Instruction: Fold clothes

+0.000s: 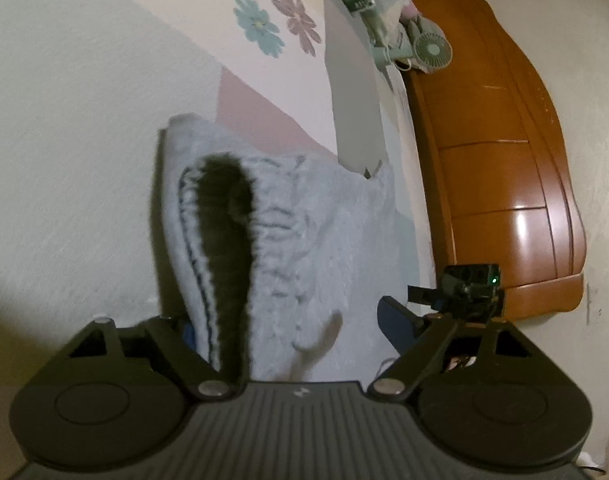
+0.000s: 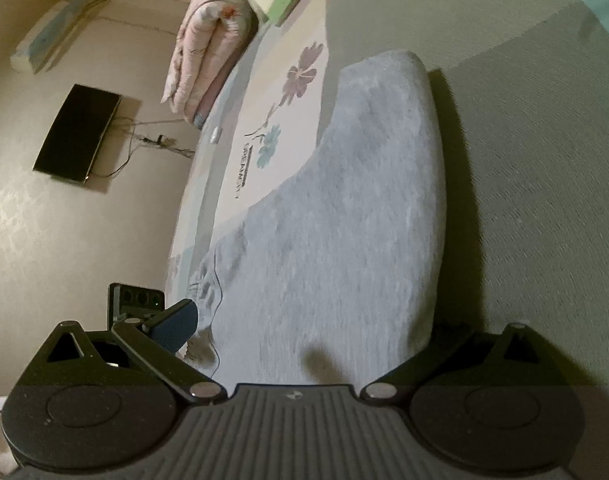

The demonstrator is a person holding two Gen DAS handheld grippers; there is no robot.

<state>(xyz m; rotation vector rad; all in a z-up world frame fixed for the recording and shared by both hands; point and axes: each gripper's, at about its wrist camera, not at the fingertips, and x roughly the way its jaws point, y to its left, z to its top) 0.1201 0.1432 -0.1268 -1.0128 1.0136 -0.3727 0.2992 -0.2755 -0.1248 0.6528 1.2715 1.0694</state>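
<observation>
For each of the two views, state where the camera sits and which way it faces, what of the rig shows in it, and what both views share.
Left wrist: sits on the left gripper, looks along its fingers at the grey garment, floral bedsheet and wooden headboard.
Right wrist: sits on the right gripper, faces the garment, a folded quilt and a wall screen.
Shared: garment, bedsheet, and each view shows the other gripper.

Garment: pale grey fleecy cloth garment (image 2: 344,208), matt and fuzzy; ribbed gathers at its dark opening (image 1: 224,240).
Bed cover: smooth matt printed cotton sheet (image 1: 264,80) with flowers.
Headboard: orange-brown wooden headboard (image 1: 504,140), far right, glossy varnish with highlights.
Gripper bodies: black matt plastic, ridged centre plate, bright metal pivot pins.
Finger pad: blue textured rubbery pad (image 2: 174,326).
Quilt: pink puffy quilted cloth (image 2: 208,40).
</observation>
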